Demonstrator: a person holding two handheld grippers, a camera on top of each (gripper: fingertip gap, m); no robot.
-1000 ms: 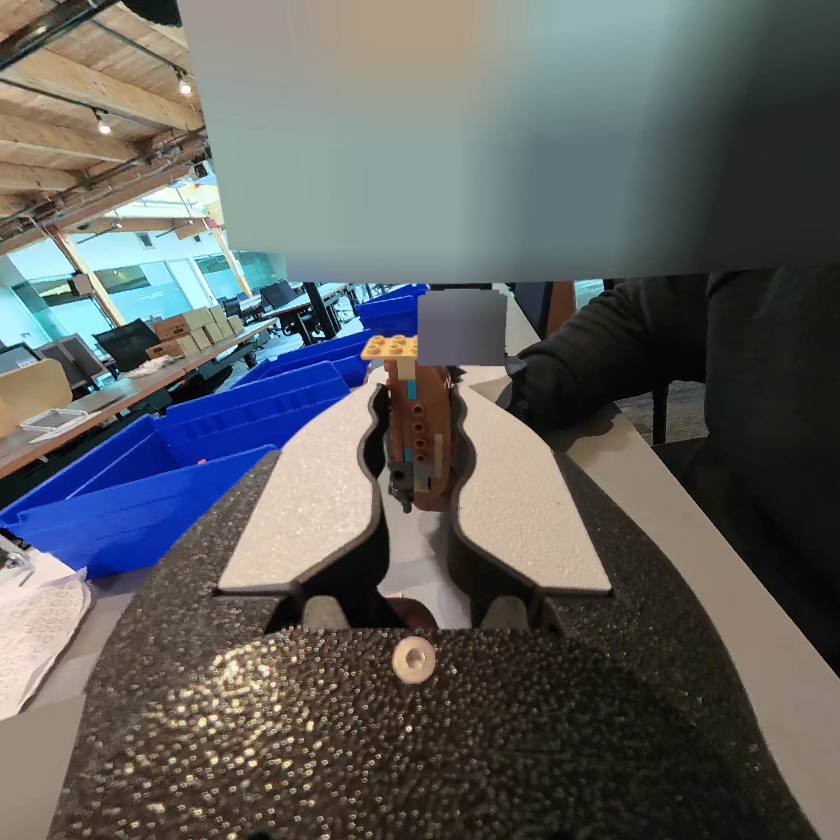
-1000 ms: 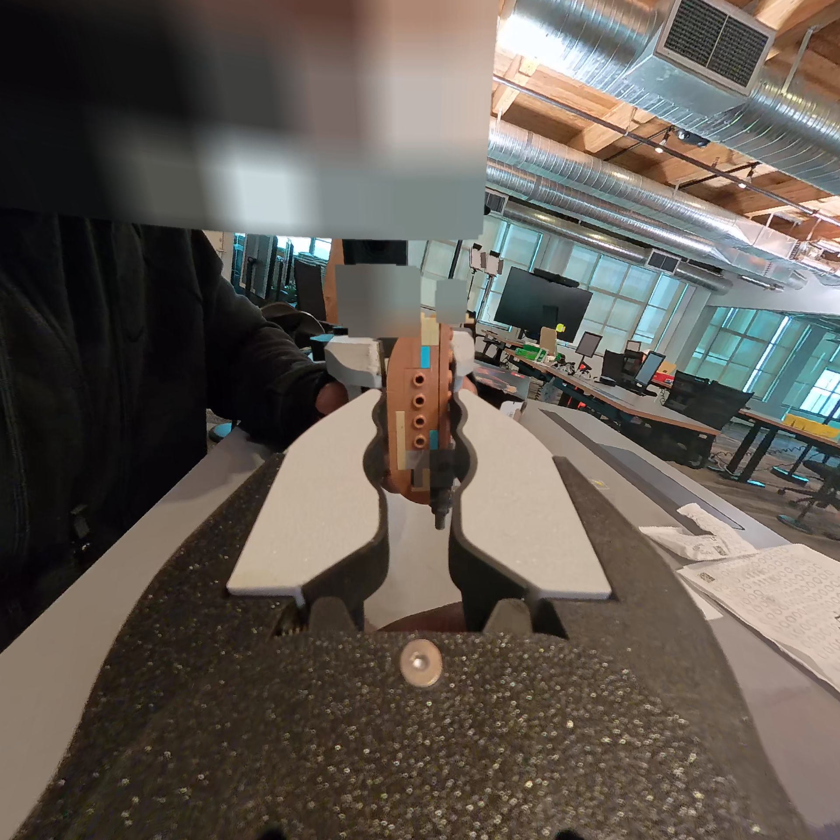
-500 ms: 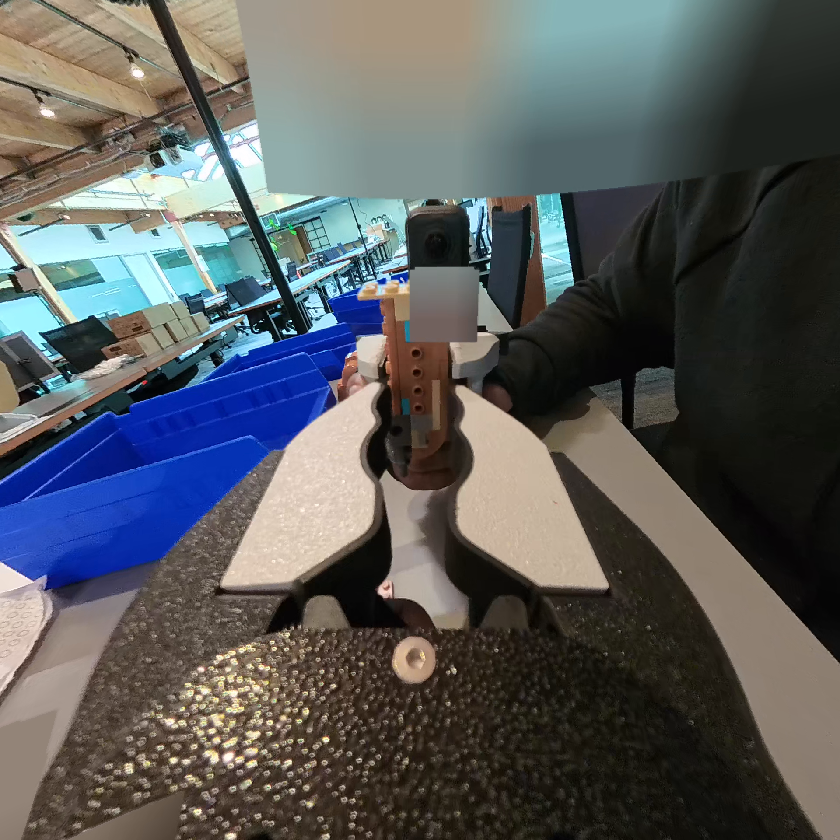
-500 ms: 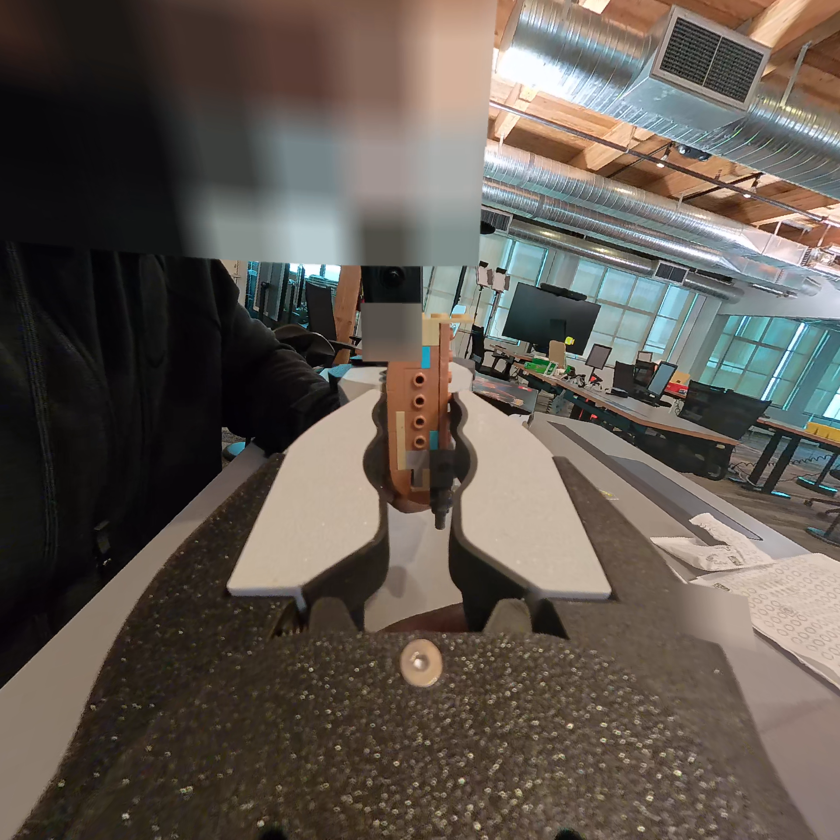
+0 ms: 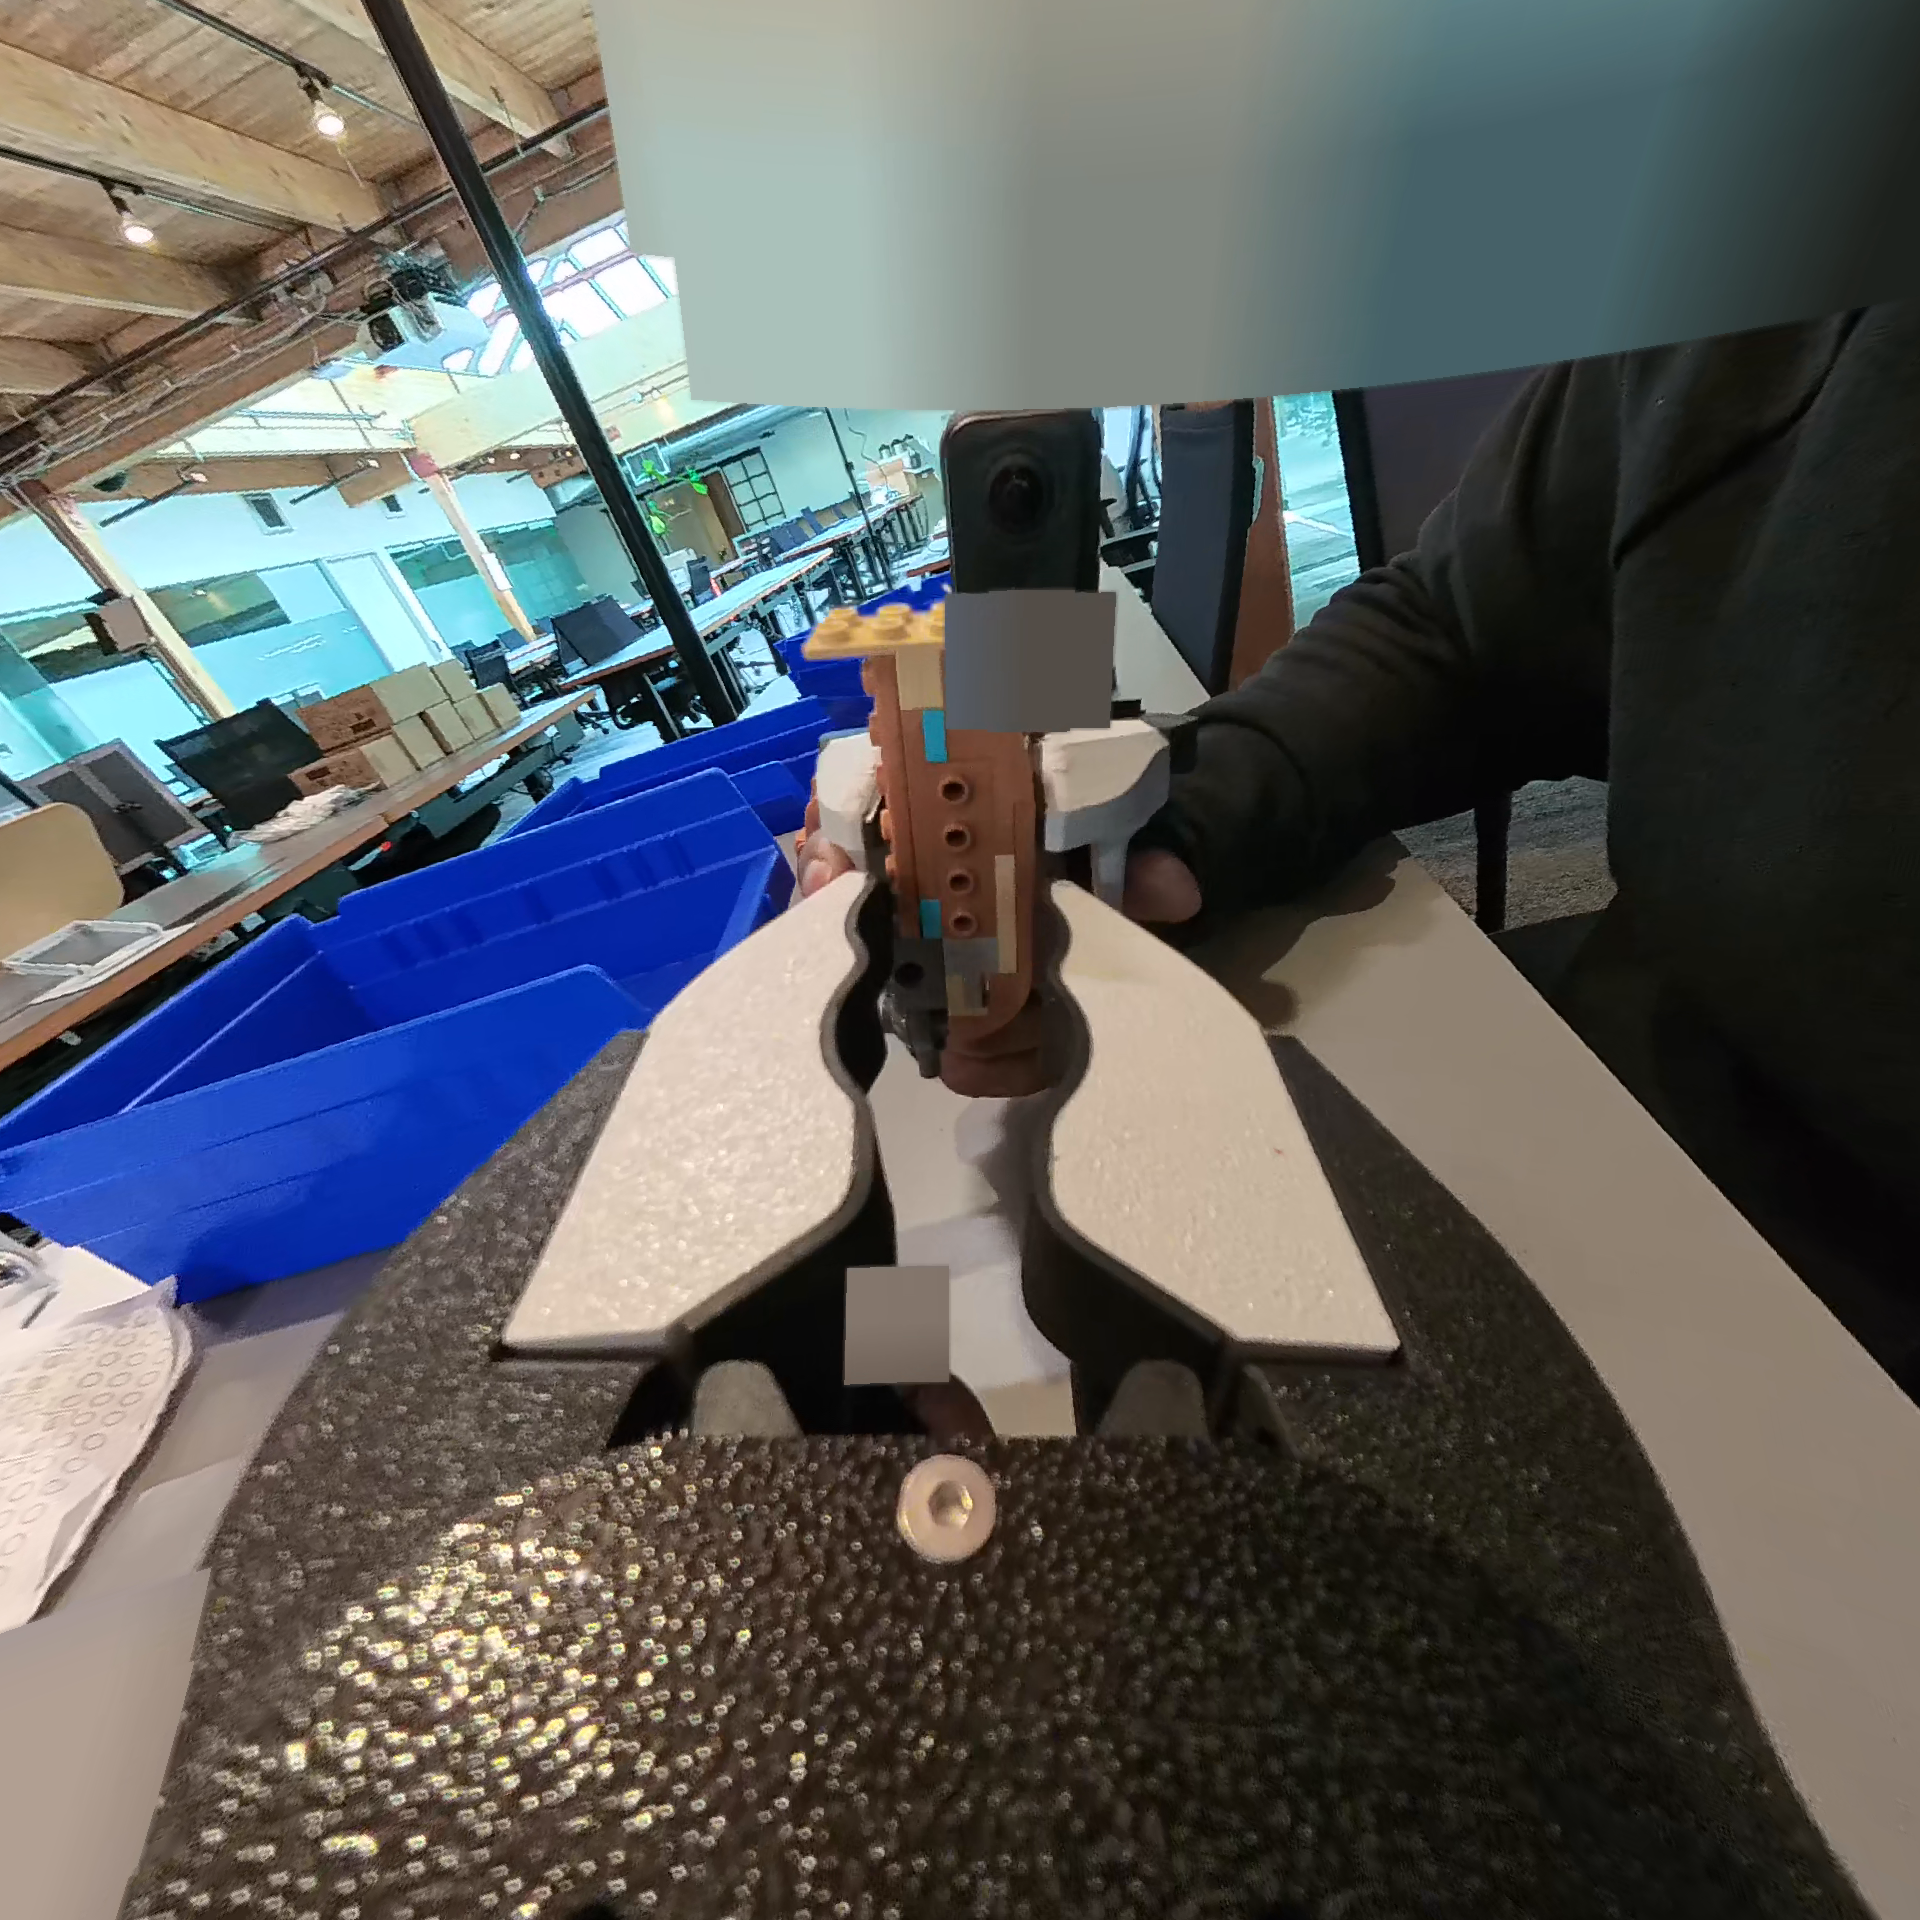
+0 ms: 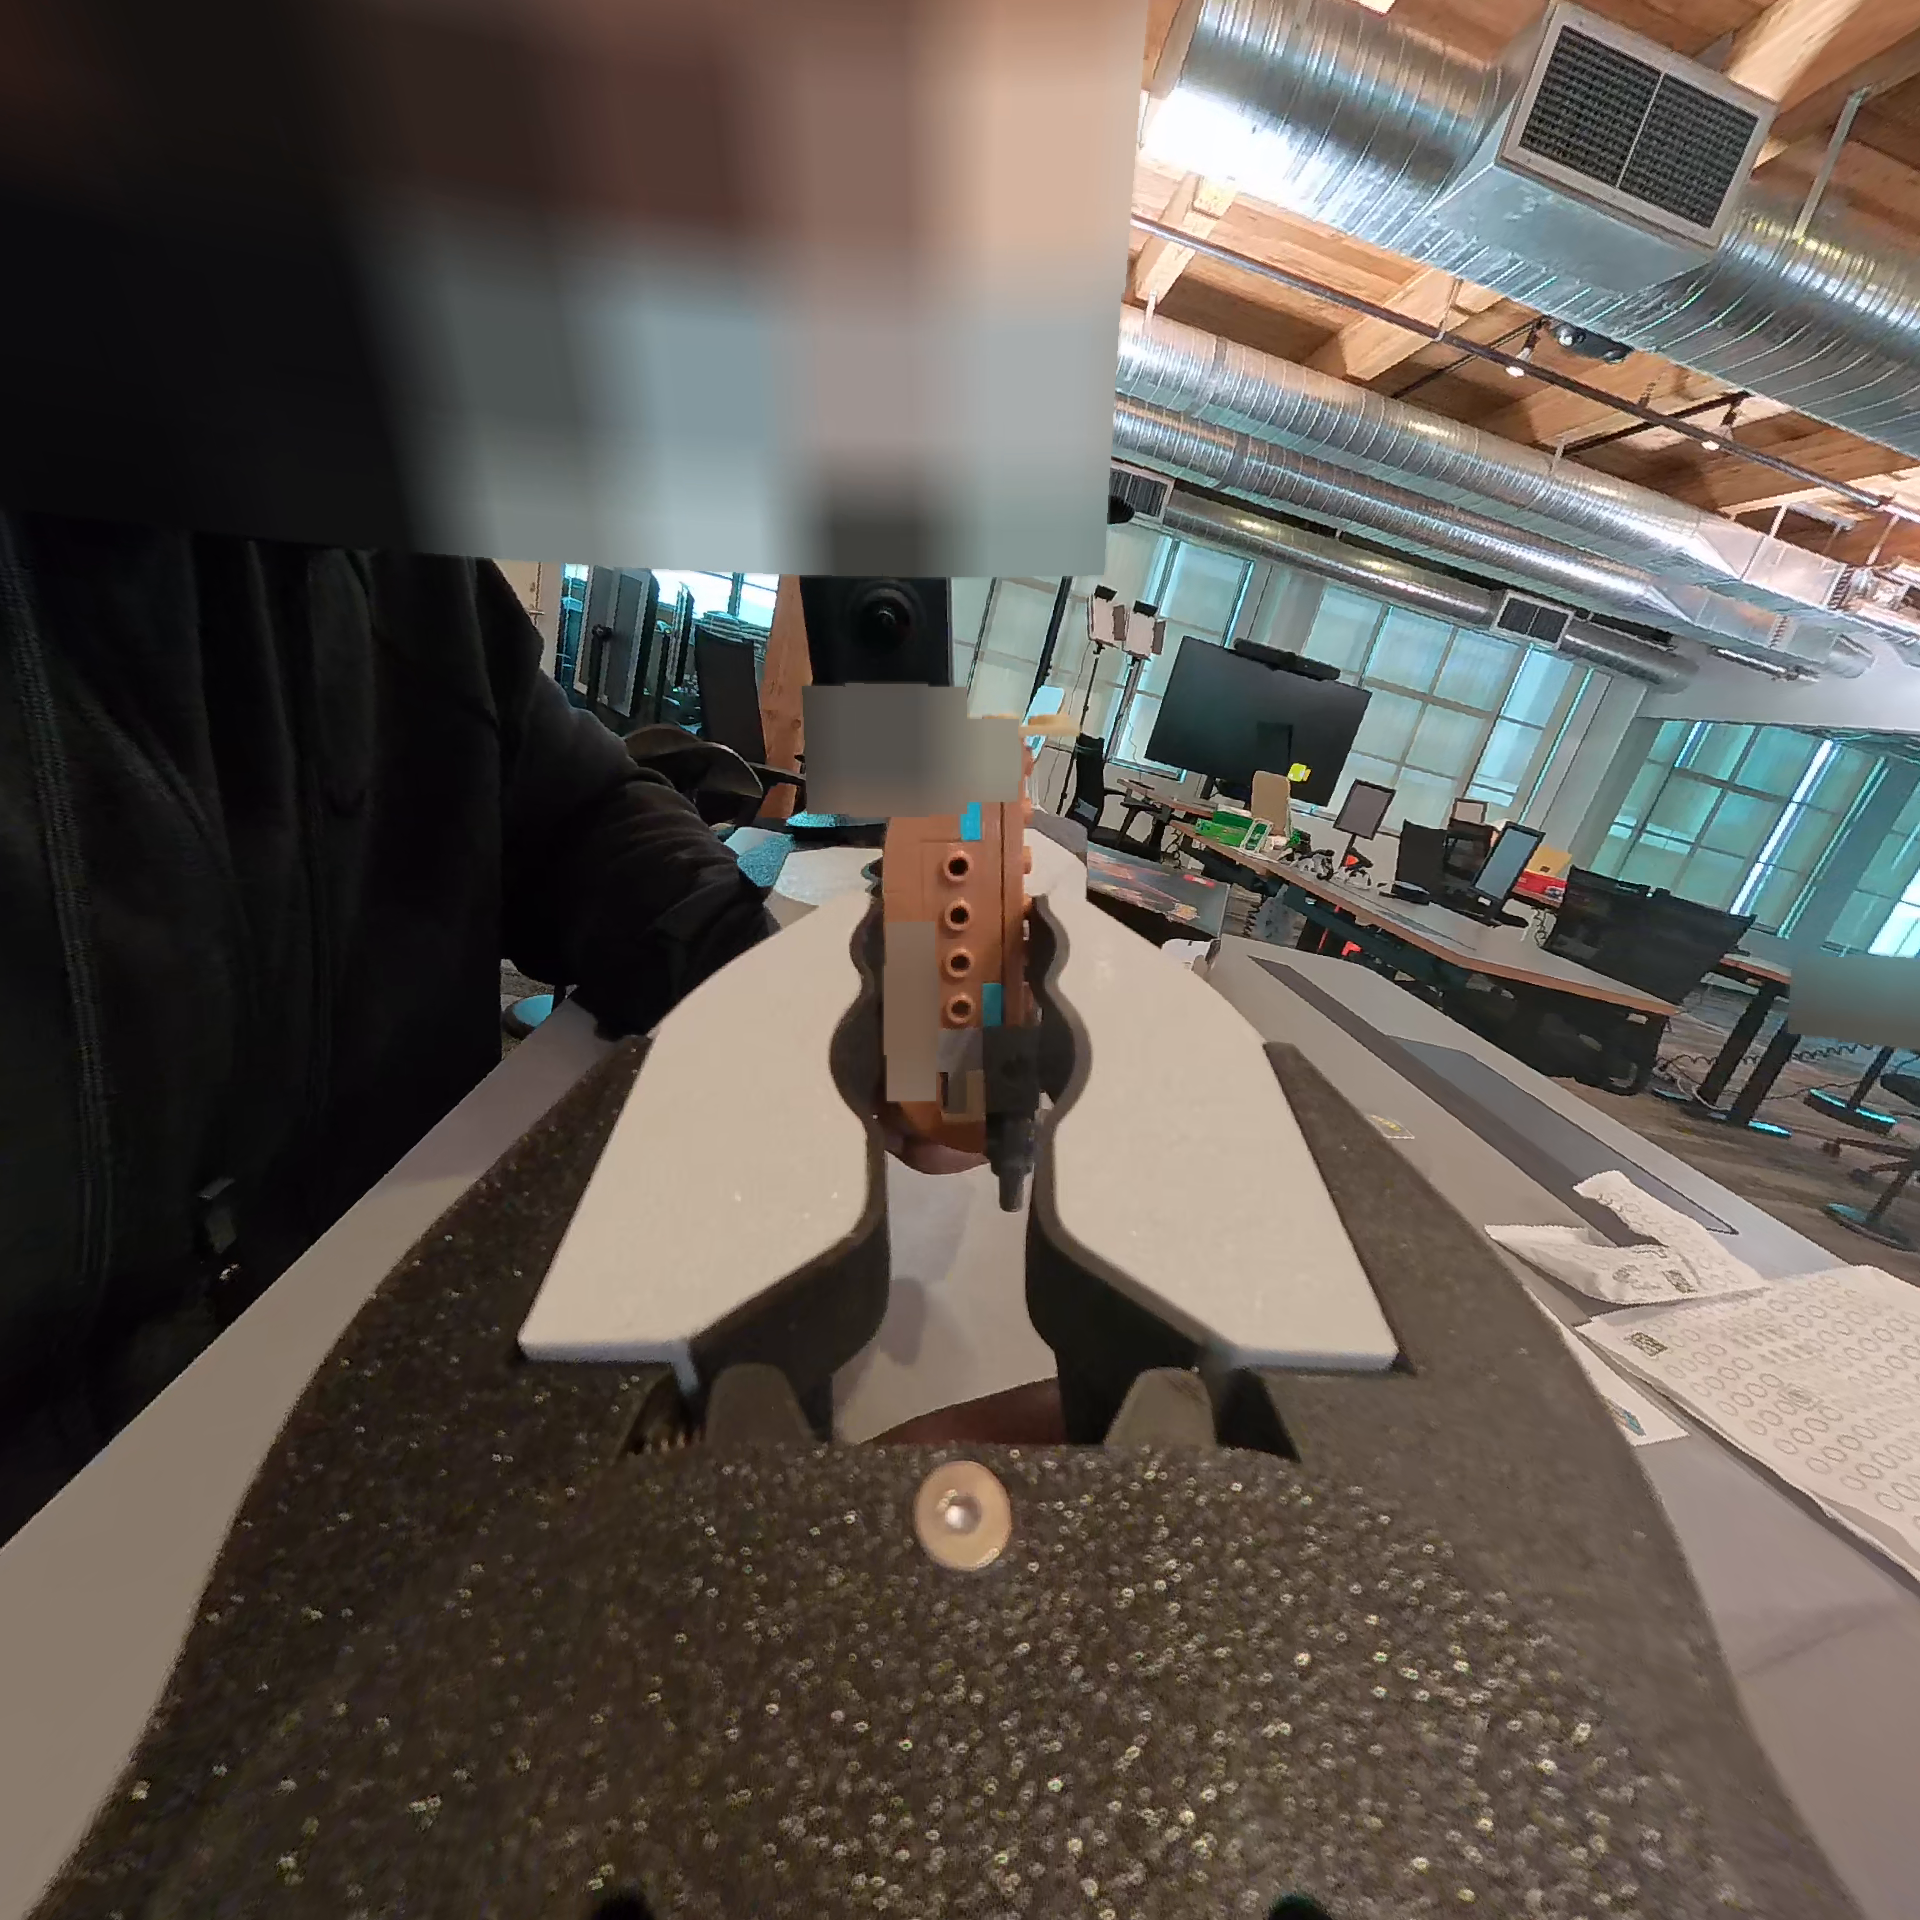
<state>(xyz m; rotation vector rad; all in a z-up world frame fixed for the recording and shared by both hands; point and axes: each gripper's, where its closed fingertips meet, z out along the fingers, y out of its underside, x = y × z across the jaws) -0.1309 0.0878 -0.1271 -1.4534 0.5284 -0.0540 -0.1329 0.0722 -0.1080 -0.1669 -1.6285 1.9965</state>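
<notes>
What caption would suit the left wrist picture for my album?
Two claws, left and right, grip one brown toy-brick model from opposite ends above a grey table, blue bins alongside.

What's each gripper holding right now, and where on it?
Both hold one brown brick assembly. The left gripper and the right gripper clamp it from opposite sides, across its lower half near the dark grey piece.

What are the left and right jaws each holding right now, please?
Left gripper: closed on the brown brick model.
Right gripper: closed on the same brown brick model, from the opposite side.
</notes>
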